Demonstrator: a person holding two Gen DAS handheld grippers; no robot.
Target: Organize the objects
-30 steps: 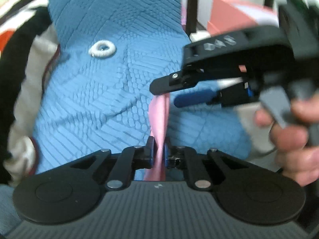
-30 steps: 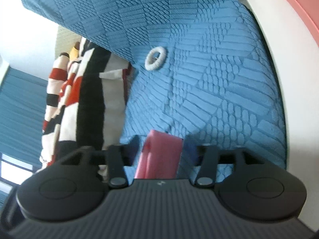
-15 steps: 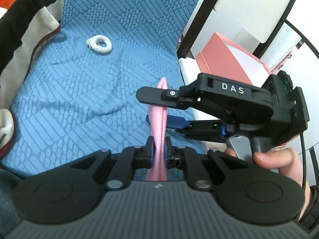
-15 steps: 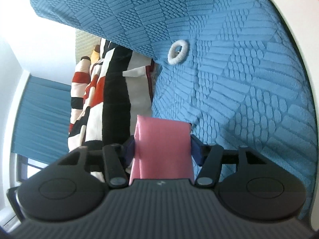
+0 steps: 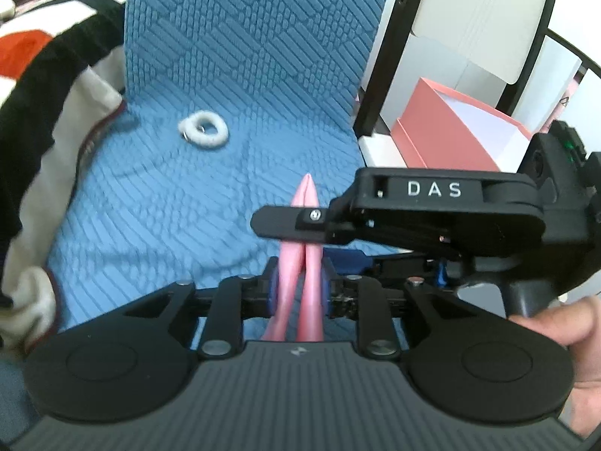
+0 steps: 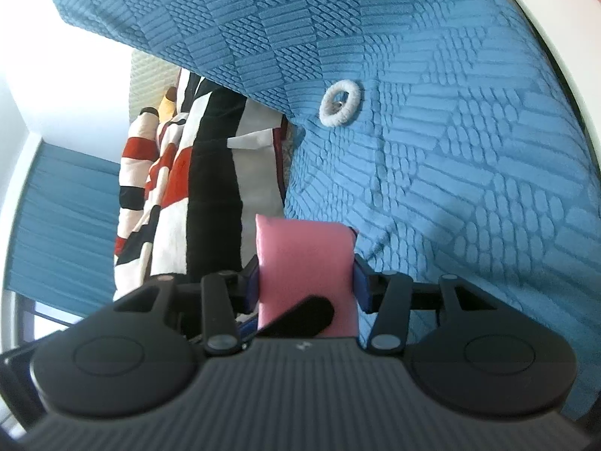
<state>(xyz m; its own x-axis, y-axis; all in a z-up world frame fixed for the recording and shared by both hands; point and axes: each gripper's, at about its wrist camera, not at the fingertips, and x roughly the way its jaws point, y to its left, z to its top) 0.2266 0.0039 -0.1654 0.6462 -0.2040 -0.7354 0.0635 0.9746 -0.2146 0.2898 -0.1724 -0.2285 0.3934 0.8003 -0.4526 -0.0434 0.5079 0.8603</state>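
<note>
Both grippers hold one pink pouch (image 5: 305,263). The left gripper (image 5: 300,293), jaws just eased wider, pinches it edge-on; the right gripper (image 6: 306,282) clamps across its width. A white ring (image 5: 203,133) lies on the blue cover (image 5: 240,75).

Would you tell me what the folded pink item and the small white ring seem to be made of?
The folded pink item looks like soft matte foam or thick cloth: it bends in a rounded fold without creasing. The small white ring looks like fuzzy fabric, probably a hair tie; a small metal piece glints in it.

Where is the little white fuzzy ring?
The white fuzzy ring lies on the blue textured cover, far left of the pink pouch, beside the striped blanket.
</note>
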